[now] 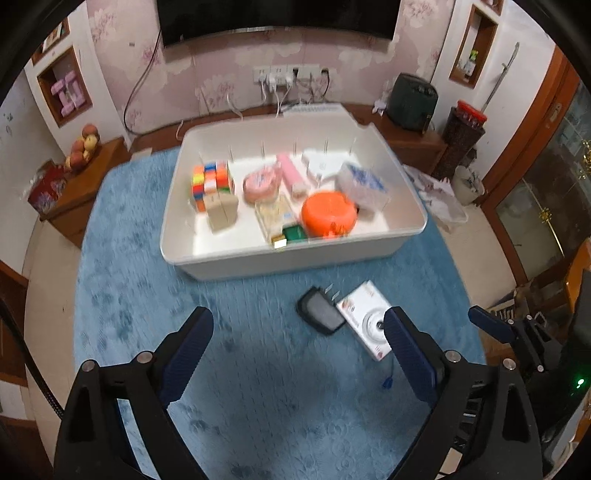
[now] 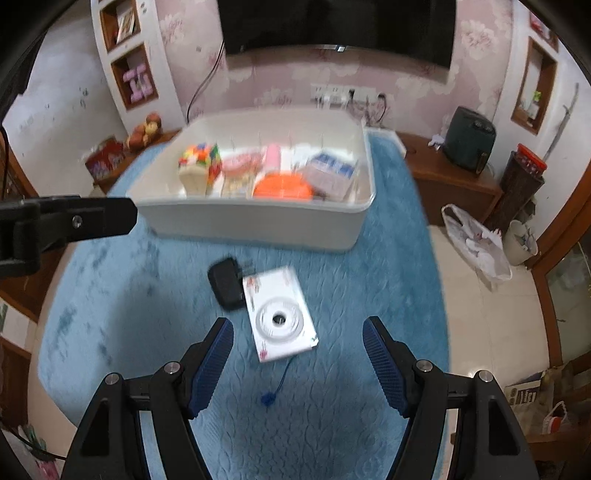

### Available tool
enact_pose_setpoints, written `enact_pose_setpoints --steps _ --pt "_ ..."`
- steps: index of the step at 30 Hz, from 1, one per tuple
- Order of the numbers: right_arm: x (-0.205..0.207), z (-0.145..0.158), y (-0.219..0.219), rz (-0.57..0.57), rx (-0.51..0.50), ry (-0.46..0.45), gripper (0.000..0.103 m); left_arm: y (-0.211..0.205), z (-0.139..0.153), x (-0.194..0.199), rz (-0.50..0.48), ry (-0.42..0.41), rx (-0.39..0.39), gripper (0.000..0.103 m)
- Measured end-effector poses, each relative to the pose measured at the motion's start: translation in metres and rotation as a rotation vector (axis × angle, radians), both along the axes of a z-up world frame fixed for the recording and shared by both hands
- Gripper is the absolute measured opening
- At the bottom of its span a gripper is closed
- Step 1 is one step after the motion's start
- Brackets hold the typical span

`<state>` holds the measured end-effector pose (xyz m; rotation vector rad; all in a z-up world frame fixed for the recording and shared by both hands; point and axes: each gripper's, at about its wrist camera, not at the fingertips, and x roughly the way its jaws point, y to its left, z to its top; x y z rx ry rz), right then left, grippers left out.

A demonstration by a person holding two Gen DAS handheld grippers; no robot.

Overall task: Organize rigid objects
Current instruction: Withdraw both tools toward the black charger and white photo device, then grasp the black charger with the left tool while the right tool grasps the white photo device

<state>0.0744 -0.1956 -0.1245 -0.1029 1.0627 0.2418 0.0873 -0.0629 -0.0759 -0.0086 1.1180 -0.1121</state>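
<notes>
White camera (image 2: 281,320), one; plug (image 2: 225,283), perhaps one.

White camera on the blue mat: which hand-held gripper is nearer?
Right. The right hand-held gripper is open, lined up just short of the white camera. The left hand-held gripper sits off to its left side, open.

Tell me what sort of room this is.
Most likely a home living room: a wall-mounted television over a low wooden cabinet, floral wallpaper, and a bowl of fruit on a side cabinet.
</notes>
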Motion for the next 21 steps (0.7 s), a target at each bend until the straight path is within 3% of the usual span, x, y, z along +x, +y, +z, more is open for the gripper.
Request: enact_pose_setpoints --steps 7,17,21 --pt "0.013 -0.045 0.014 0.033 -0.01 0.057 0.073 0.002 -0.045 -0.003 0.017 0.081 -0.006 0.094" --pt "0.038 -0.079 0.019 0.042 -0.038 0.1 0.073 0.008 -0.084 0.004 0.037 0.162 -0.014 0.094" --pt "0.033 -0.082 0.024 0.079 -0.071 0.068 0.063 0.005 -0.091 0.004 0.028 0.171 -0.011 0.094"
